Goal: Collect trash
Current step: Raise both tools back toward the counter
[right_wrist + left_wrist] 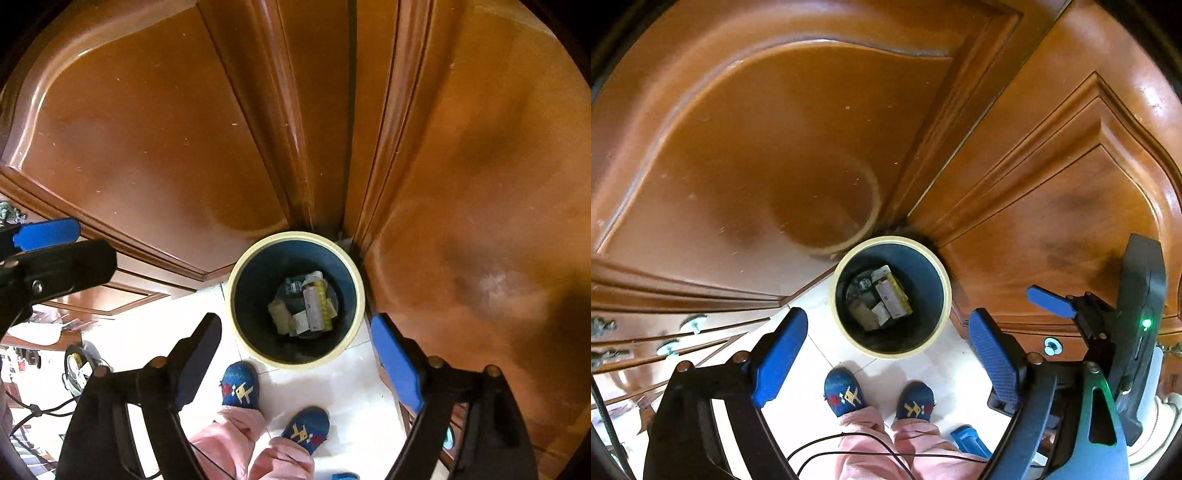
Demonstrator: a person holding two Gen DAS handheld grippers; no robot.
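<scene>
A round trash bin [943, 291] with a cream rim and dark inside stands on the floor in the corner between two wooden doors; it also shows in the right wrist view [255, 284]. Several pieces of trash [882, 299] lie at its bottom, among them a white and yellow carton [317, 301]. My left gripper [886, 343] is open and empty, held high above the bin. My right gripper [295, 350] is open and empty, also above the bin. The right gripper shows at the right of the left wrist view [1049, 302].
Glossy wooden cabinet doors [757, 140] surround the bin on both sides [461, 184]. Drawers with knobs [692, 324] are at the left. The person's feet in blue slippers [844, 393] stand on the white tiled floor [332, 384] just before the bin. A cable [868, 443] hangs below.
</scene>
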